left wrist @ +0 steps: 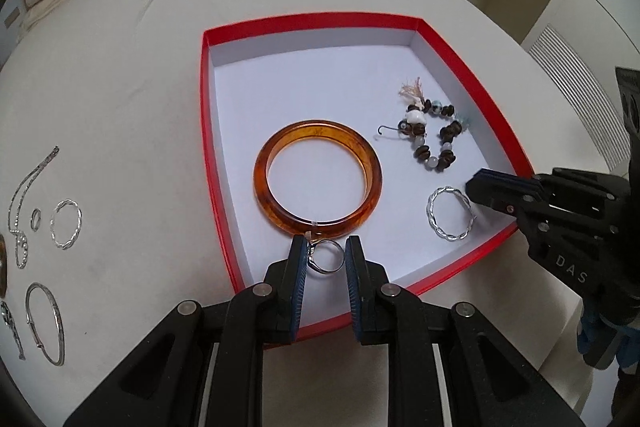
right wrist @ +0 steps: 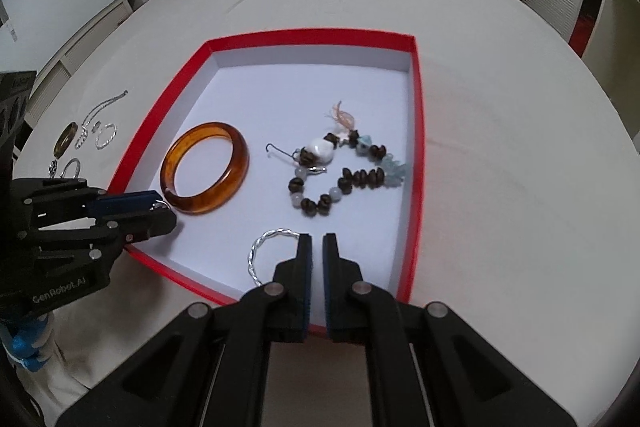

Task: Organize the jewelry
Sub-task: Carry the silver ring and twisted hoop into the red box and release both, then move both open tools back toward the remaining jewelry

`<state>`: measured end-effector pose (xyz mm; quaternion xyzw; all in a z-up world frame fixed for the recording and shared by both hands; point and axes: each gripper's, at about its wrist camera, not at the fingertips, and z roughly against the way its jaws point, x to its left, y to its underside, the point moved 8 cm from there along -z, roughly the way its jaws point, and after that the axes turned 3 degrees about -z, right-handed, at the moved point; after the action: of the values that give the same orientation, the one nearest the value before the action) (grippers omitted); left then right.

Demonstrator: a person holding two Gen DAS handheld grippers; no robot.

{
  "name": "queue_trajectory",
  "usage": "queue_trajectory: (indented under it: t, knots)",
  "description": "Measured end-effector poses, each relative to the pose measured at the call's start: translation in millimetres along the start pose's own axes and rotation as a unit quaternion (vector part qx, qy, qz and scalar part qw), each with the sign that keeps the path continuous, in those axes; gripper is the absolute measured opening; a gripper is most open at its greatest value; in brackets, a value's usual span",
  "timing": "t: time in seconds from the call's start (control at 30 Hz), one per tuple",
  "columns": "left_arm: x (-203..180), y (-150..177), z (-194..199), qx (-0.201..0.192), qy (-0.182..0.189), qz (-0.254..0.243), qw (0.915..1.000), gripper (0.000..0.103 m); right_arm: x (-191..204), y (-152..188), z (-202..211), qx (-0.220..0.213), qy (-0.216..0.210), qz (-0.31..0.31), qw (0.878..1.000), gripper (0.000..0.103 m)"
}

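On the white table point(left wrist: 120, 87), left of the red box point(left wrist: 208, 147), loose silver pieces are laid out: a chain point(left wrist: 24, 203), a twisted hoop point(left wrist: 66, 223) and a plain bangle point(left wrist: 46, 323). Inside the box, wide bare floor is left toward the far wall. A small silver ring point(left wrist: 329, 255) is gripped by the narrowly parted left gripper point(left wrist: 326, 257), just beside the amber bangle point(left wrist: 318, 185). "GenRobot.AI" is read on its body. Farther right lie a beaded bracelet point(right wrist: 344, 171) and a twisted silver bangle point(left wrist: 450, 213). The right gripper point(right wrist: 317, 247), marked "DAS", is seen slightly parted and holds nothing beside that bangle.
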<state>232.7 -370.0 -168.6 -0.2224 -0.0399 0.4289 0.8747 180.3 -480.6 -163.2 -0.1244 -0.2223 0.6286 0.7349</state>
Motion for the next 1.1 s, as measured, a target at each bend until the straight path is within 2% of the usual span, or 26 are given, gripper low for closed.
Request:
queue_trajectory:
  t: [0.07,0.23,0.43,0.63,0.73,0.77,0.83,0.87,0.9,1.1]
  knots:
    - [0.8,-1.2,5.8,-0.005,0.000,0.004,1.0000,0.028,-1.6,-0.4,6.3,-0.005,0.003,-0.005,1.000,0.007]
    - [4.6,-1.4,38.6,-0.028,-0.003,0.010,0.9995,0.036,-1.7,-2.8,34.0,-0.027,0.009,-0.018,0.999,0.007]
    - [14.4,13.5,93.8,-0.061,-0.008,0.024,0.9978,0.037,15.8,-4.7,84.9,-0.063,0.007,-0.025,0.998,0.008]
    - [43.7,67.1,148.0,-0.059,-0.043,0.045,0.9963,0.037,56.2,0.3,135.6,-0.100,-0.019,-0.025,0.995,0.008]
    - [61.0,90.7,175.3,-0.071,-0.065,0.059,0.9936,0.038,80.0,7.0,156.8,-0.115,-0.033,-0.025,0.993,0.008]
    - [68.6,99.9,186.0,-0.077,-0.074,0.066,0.9921,0.040,89.5,10.0,164.4,-0.120,-0.038,-0.024,0.992,0.010]
    - [83.1,118.8,207.3,-0.091,-0.092,0.078,0.9885,0.044,103.3,15.1,175.6,-0.129,-0.044,-0.022,0.990,0.022]
    - [91.8,129.4,219.4,-0.098,-0.102,0.085,0.9862,0.048,112.6,18.4,182.9,-0.134,-0.048,-0.020,0.990,0.035]
    - [100.9,139.3,231.6,-0.105,-0.113,0.093,0.9837,0.048,120.1,20.9,188.7,-0.140,-0.052,-0.018,0.989,0.038]
    - [144.9,189.9,293.3,-0.139,-0.148,0.140,0.9692,0.048,167.6,35.9,219.4,-0.161,-0.067,0.005,0.985,0.038]
